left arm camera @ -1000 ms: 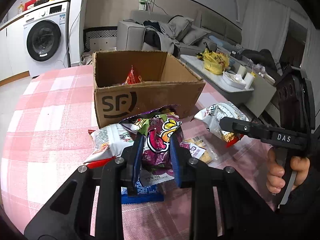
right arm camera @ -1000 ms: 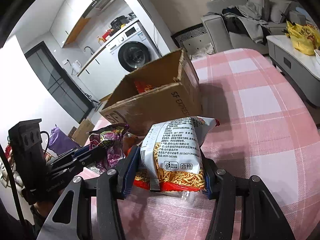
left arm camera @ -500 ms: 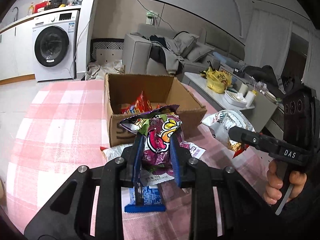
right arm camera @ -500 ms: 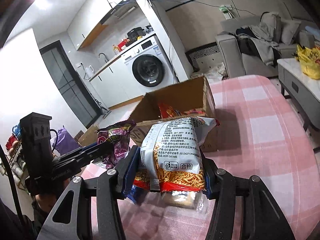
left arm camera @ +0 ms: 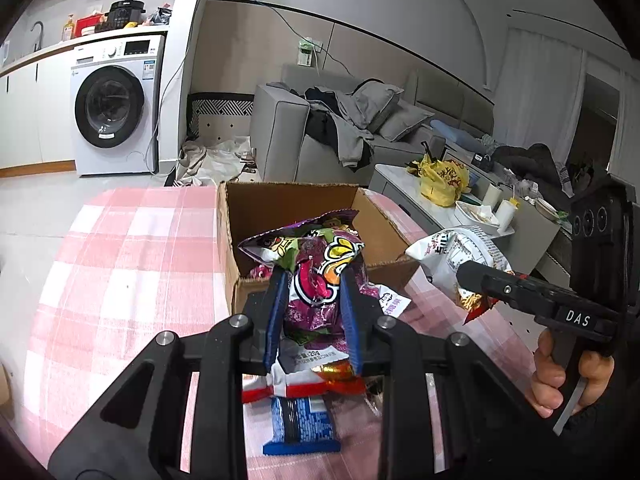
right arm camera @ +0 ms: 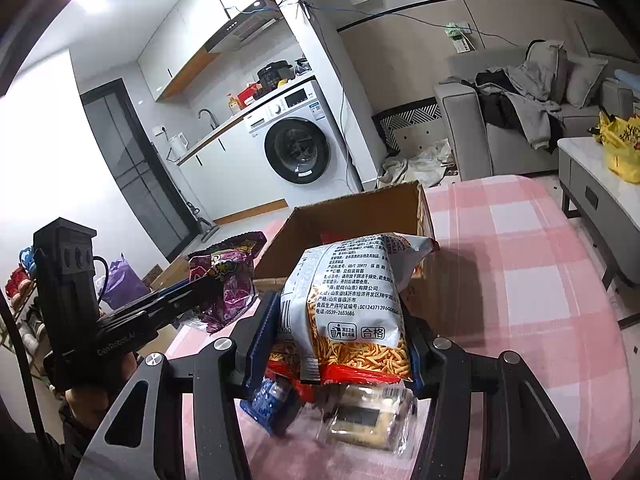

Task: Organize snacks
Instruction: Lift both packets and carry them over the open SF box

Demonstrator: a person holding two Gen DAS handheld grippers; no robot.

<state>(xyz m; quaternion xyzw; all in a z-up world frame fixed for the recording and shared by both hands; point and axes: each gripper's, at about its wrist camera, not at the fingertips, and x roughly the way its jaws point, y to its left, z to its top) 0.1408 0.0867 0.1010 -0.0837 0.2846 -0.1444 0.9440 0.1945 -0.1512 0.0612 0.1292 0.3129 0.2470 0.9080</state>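
A: left gripper (left arm camera: pixel 314 312) is clenched on the purple snack bag (left arm camera: pixel 320 280), held up at the near edge of the cardboard box (left arm camera: pixel 248 216). We pinch it mid-body, top flopping forward. If it folds when we let go, it could catch the near wall and slide back onto the pink check tablecloth (left arm camera: pixel 132 264)

B: right gripper (right arm camera: pixel 340 332) is clamped on the white noodle-snack bag (right arm camera: pixel 348 300), also up off the table, near the box's right corner. Both bags are close together, so they may collide over the opening

A: blue packet (left arm camera: pixel 302 424) and clear-wrapped cracker pack (right arm camera: pixel 364 420) lie on the table under us. A low swing would drag them
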